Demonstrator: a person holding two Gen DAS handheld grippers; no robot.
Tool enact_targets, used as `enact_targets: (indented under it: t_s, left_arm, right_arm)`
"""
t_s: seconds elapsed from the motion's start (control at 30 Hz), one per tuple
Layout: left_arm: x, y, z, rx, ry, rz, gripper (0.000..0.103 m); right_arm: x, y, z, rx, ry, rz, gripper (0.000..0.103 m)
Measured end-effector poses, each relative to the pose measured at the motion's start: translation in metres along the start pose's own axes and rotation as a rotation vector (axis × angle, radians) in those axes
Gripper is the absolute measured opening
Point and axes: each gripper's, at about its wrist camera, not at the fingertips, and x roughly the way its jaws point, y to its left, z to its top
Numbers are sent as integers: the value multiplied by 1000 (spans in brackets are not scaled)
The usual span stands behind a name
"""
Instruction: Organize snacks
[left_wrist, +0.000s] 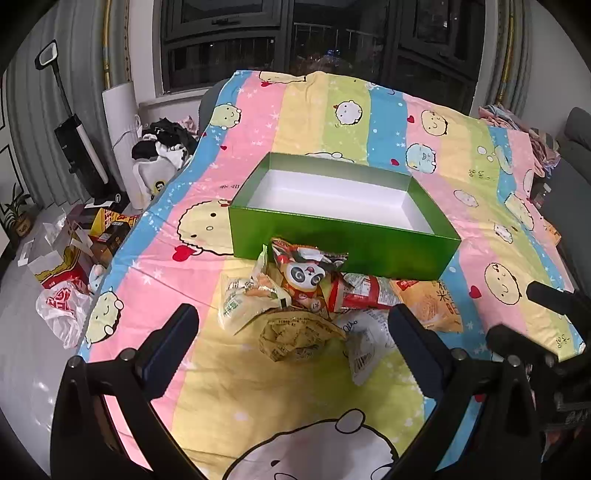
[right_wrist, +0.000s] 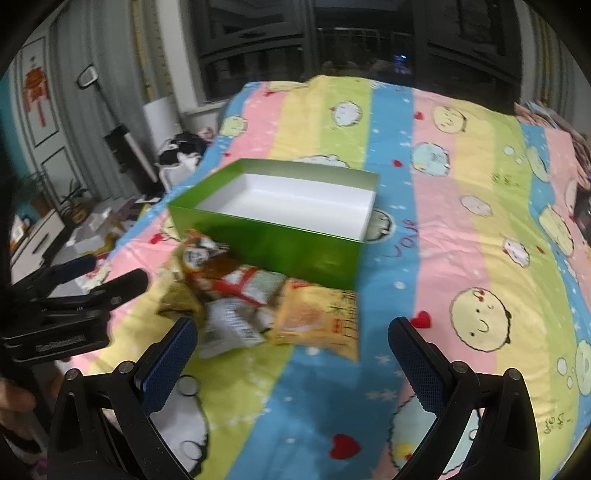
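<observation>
An empty green box (left_wrist: 343, 243) with a white inside sits on the cartoon bedsheet; it also shows in the right wrist view (right_wrist: 291, 247). A pile of snack packets lies in front of it: a panda packet (left_wrist: 310, 275), a pale green packet (left_wrist: 243, 302), a crumpled gold packet (left_wrist: 299, 338), a white packet (left_wrist: 364, 341), an orange packet (left_wrist: 432, 302). In the right wrist view the orange packet (right_wrist: 321, 321) is nearest. My left gripper (left_wrist: 293, 334) is open just before the pile. My right gripper (right_wrist: 291, 345) is open, near the orange packet.
The bed's left edge (left_wrist: 122, 258) drops to a floor with boxes and plastic bags (left_wrist: 62, 273). A vacuum (left_wrist: 74, 136) and clothes (left_wrist: 162, 151) stand by the window. The left gripper (right_wrist: 74, 291) shows at the left of the right wrist view.
</observation>
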Motion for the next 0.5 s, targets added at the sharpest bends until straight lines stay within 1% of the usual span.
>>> enact_targets:
  t_s: [0.13,0.2,0.33,0.5]
  left_arm:
    - [-1,2,2,0,-2,-6,103]
    - [-1,2,2,11,-6,5,103]
    - [-3,2,1,24,-6,8,103]
    - [-3,2,1,27,-5,10,103]
  right_arm:
    - [-4,20,3,-41,-14,7,102]
    - [-5,26,2,-57,-17,7,102]
    - [-4,33,0,-73,-21,11,102]
    - [-6,32,0,-65,-18,18,102]
